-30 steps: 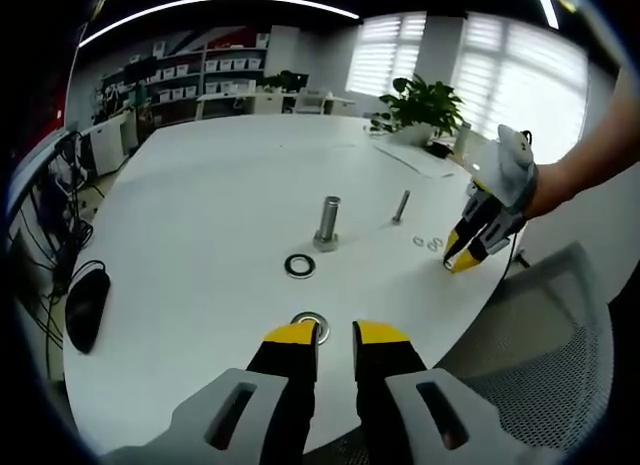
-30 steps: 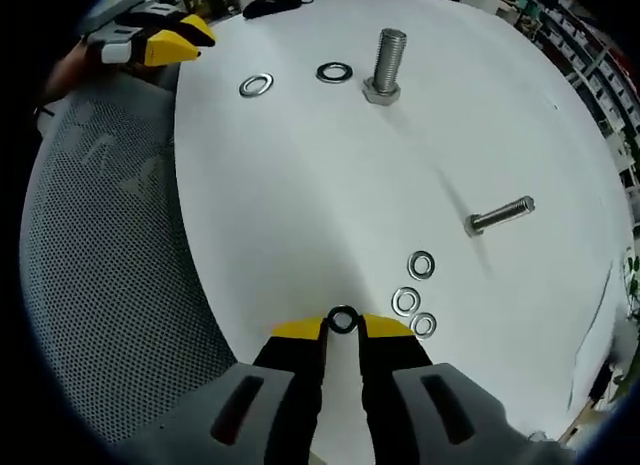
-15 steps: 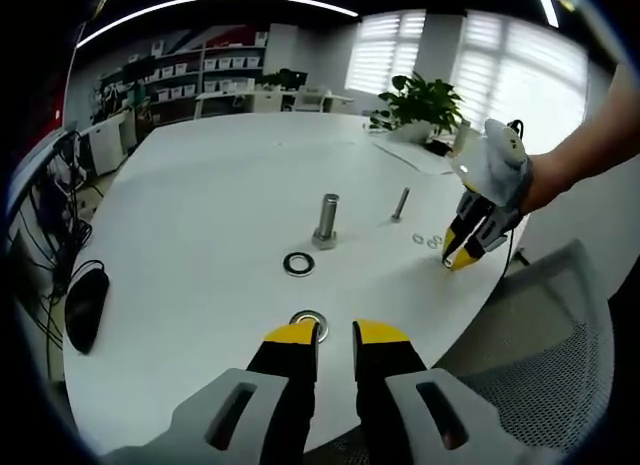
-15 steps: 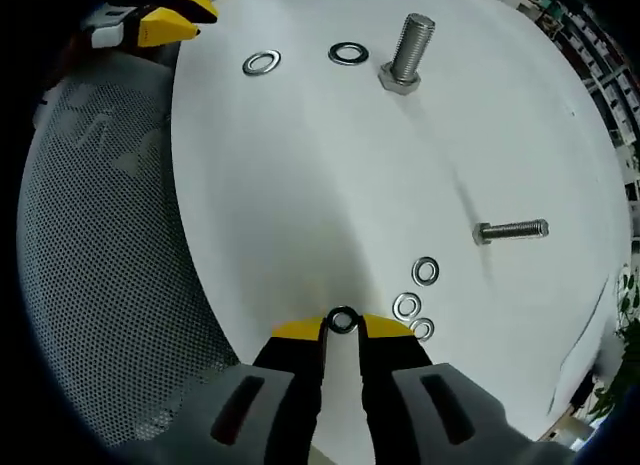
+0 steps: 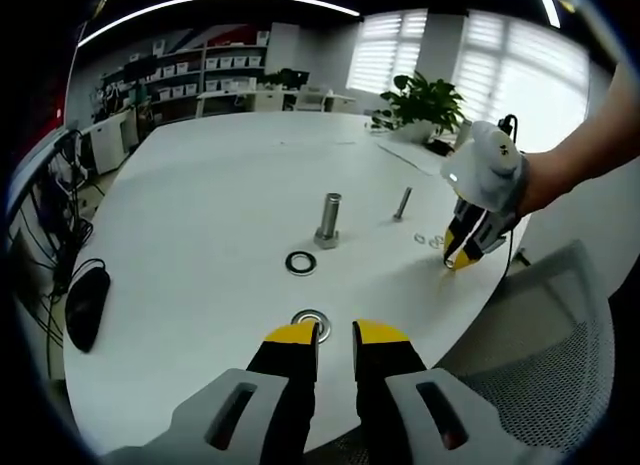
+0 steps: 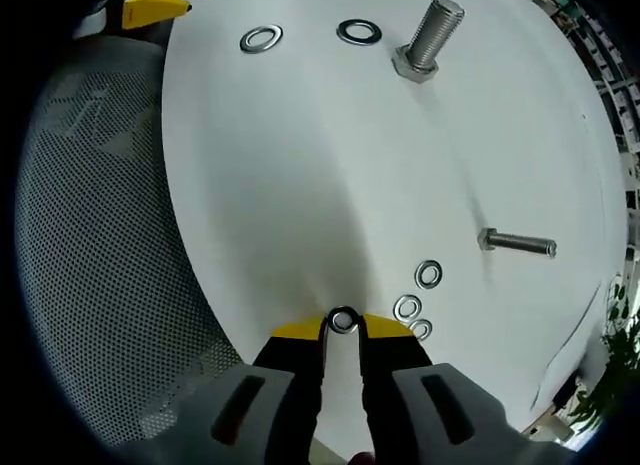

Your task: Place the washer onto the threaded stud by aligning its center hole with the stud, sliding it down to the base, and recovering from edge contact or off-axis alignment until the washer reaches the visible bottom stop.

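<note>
Upright steel threaded stud [image 5: 328,220] stood mid white round surface [image 5: 200,195]; dark flat washer [image 5: 299,262] before it, thin bolt [image 5: 401,204] to its right.

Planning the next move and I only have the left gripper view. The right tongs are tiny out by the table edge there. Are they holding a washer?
Observer: Yes. In the right gripper view the right tongs pinch a small washer by its rim between the tips.
Operator: Any loose ones left next to them?
Observer: Three loose small washers lie on the table just beyond the tips, off to one side, clustered close together.
</note>
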`<state>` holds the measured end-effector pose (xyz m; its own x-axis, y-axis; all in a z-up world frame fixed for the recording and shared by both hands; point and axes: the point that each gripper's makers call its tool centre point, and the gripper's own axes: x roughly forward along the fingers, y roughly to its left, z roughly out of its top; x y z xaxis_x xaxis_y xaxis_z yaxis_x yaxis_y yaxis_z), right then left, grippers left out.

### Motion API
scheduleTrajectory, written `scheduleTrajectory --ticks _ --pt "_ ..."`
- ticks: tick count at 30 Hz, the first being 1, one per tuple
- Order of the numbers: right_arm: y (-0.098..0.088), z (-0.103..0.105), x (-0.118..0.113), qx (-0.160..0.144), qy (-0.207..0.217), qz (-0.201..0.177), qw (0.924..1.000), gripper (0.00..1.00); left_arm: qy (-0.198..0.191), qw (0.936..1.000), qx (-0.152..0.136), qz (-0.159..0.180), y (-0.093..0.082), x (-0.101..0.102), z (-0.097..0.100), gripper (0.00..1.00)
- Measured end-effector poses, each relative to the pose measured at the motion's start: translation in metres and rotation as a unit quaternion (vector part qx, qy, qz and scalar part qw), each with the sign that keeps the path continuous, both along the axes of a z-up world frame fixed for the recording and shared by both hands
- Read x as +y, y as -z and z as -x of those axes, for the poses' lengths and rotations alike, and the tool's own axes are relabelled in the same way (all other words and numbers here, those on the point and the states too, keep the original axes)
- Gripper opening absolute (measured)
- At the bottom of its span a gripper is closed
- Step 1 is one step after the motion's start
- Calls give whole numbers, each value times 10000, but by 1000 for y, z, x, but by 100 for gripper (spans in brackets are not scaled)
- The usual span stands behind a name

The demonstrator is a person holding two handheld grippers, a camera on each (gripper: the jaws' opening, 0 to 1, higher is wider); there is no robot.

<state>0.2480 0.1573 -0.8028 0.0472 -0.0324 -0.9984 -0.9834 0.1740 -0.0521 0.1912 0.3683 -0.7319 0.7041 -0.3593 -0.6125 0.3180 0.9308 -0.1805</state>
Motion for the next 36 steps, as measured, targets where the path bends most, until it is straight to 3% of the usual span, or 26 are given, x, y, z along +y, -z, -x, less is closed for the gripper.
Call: scheduleTrajectory --ticks 12,22,27,36 --pt "-1 -1 -1 -47 170 -268 9995 14 -12 10000 -5 6 0 1 0 11" --pt "-8 -4 -3 109 569 -574 9967 13 -6 10000 -7 11 0 1 0 11" --pt "-13 -8 -8 124 597 -548 9966 13 20 10000 0 13 0 1 0 11" --pt "-33 -36 -2 -108 469 -727 9962 13 18 10000 -8 27 -1 1 0 11"
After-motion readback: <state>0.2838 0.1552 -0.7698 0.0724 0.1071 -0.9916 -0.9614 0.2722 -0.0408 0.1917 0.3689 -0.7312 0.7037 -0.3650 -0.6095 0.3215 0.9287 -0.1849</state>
